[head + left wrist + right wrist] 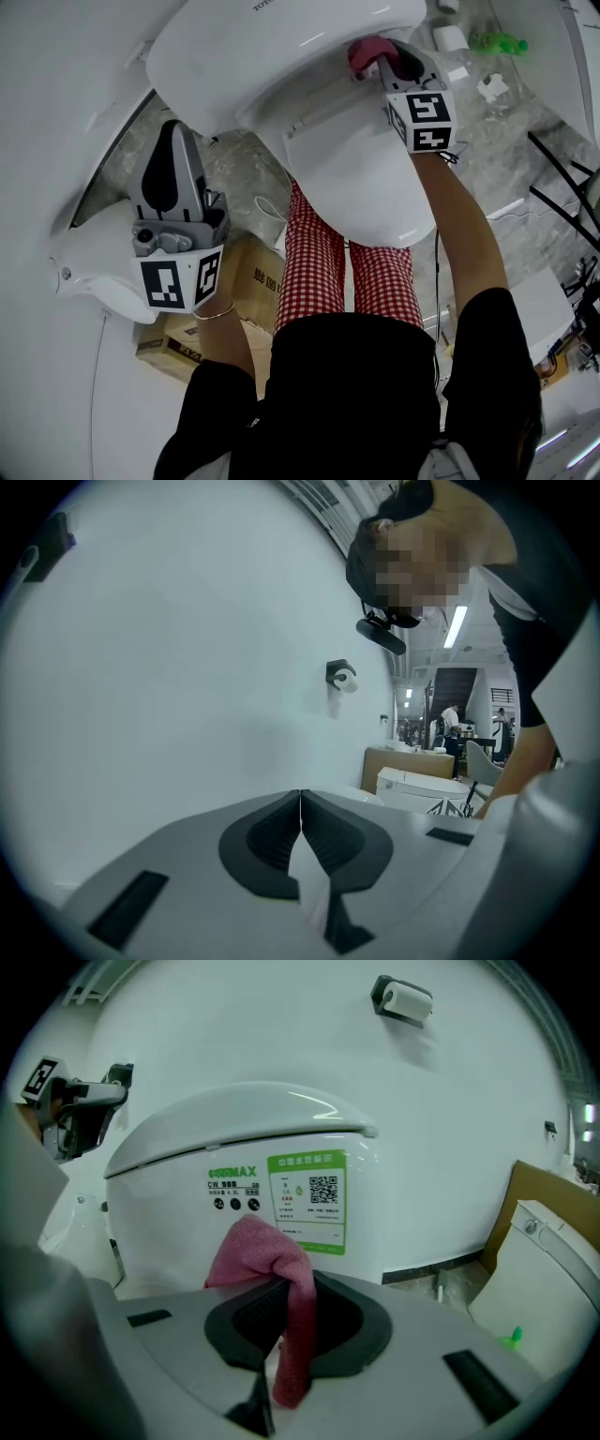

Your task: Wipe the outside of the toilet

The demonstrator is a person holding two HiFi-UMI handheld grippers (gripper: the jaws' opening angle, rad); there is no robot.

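Cloth work is under way at the back of the toilet (356, 178). The right gripper (281, 1309) has its jaws clamped on a pink cloth (279, 1274), one fold standing up above the pads and the rest hanging down between them. In the head view the cloth sits where the closed seat lid meets the tank. In the right gripper view its upper fold lies against or just in front of the tank's front face, below the green label (307, 1199); whether it touches I cannot tell.

The left gripper (300, 803) has its jaws pressed together with nothing between them. It points at a bare white wall, held well off to the person's left over a second white fixture, above a cardboard box (248, 281).

As for progress, no streaks, damp patches or dirt show on the porcelain, so the frames give no proof of what has been wiped. Judging from where the cloth is, the tank front is the part in hand. The tank lid, seat lid, bowl sides and base probably all need a pass, and the low parts will call for reaching down.
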